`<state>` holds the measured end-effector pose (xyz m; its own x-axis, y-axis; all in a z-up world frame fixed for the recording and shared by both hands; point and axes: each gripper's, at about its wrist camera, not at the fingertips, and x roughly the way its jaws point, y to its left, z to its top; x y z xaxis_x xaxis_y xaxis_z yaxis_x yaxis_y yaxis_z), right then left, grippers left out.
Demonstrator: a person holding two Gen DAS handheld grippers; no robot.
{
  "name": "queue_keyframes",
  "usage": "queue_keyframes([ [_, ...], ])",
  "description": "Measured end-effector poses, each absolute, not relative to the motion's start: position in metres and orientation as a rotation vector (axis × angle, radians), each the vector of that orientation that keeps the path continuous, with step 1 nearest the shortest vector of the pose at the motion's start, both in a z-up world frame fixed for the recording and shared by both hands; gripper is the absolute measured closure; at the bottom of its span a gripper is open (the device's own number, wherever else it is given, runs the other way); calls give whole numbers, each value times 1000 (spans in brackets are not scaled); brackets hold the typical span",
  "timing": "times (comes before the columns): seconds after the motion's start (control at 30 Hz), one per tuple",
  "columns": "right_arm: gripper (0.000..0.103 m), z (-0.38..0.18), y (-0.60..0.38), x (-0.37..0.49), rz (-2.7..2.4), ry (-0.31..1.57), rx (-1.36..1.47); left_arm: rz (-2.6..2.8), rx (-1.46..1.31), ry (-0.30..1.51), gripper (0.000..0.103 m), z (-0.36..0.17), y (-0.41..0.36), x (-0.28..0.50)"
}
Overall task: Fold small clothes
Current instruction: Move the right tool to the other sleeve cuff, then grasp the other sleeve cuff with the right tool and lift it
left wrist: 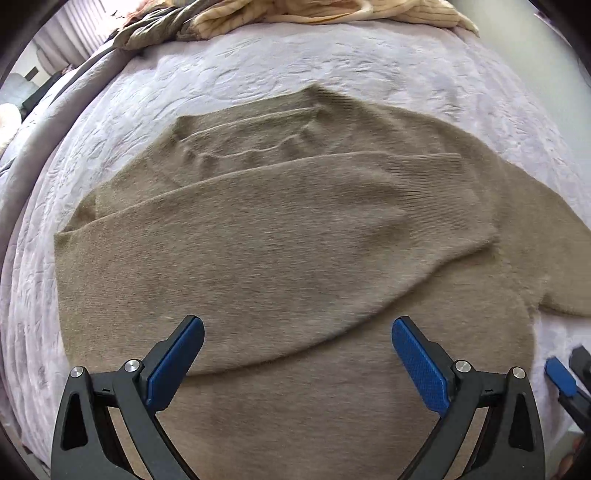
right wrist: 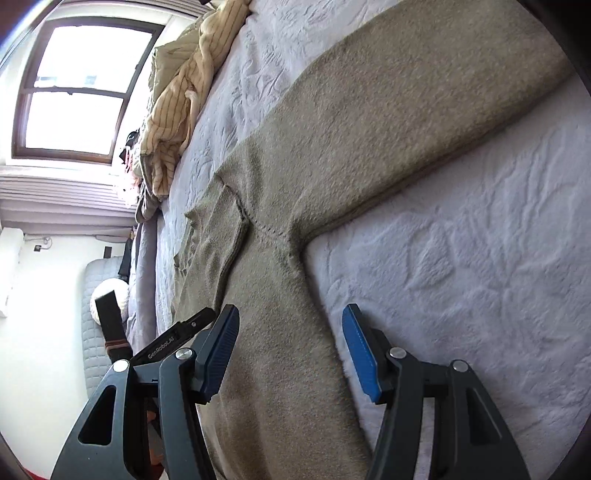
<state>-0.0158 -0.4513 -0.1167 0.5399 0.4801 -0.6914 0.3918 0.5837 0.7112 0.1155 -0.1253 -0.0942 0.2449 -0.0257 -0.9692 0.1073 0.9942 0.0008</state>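
Note:
A tan knit sweater [left wrist: 295,258] lies flat on the pale quilted bed cover [left wrist: 332,62]. One sleeve [left wrist: 332,206] is folded across its body, cuff to the right. My left gripper [left wrist: 297,325] hovers over the sweater's lower part, open, nothing between its blue pads. In the right wrist view the sweater [right wrist: 280,280] runs up the frame and its other sleeve [right wrist: 424,110] stretches out straight to the upper right. My right gripper [right wrist: 290,314] is open above the sweater's side edge near the armpit, holding nothing. Its blue finger [left wrist: 561,376] shows at the left view's right edge.
A cream striped garment [right wrist: 177,110] and an olive cloth [left wrist: 155,29] are heaped at the far edge of the bed. A window [right wrist: 77,85] and a white wall lie beyond the bed's left side. Bare bed cover [right wrist: 461,277] spreads under the outstretched sleeve.

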Motion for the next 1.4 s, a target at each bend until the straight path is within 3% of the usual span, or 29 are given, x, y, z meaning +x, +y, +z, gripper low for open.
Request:
queue_keyframes([
  [0.4, 41, -93, -581, -51, -246, 836, 1035, -329, 92, 1299, 1, -88, -228, 97],
  [0.77, 41, -104, -663, -74, -309, 607, 1289, -379, 93, 1283, 1, -99, -274, 105],
  [0.8, 48, -107, -667, -73, -301, 594, 1323, -374, 92, 1280, 1, -100, -273, 105],
  [0.83, 65, -110, -670, -72, -294, 589, 1355, -368, 89, 1276, 1, -100, -274, 107],
  [0.87, 75, -114, -671, -71, -297, 588, 1381, -359, 83, 1268, 1, -99, -272, 107],
  [0.9, 90, -118, -672, -72, -306, 578, 1413, -354, 74, 1263, 1, -97, -266, 106],
  [0.93, 94, -122, -673, -73, -308, 562, 1448, -354, 61, 1259, 1, -96, -265, 105],
  [1.1, 97, -115, -659, -59, -166, 524, 1476, -353, 35, 1227, 1, -86, -240, 111],
  [1.4, 97, -36, -569, 40, 195, 587, 1211, -291, -17, 1175, 1, -75, -186, 111],
])
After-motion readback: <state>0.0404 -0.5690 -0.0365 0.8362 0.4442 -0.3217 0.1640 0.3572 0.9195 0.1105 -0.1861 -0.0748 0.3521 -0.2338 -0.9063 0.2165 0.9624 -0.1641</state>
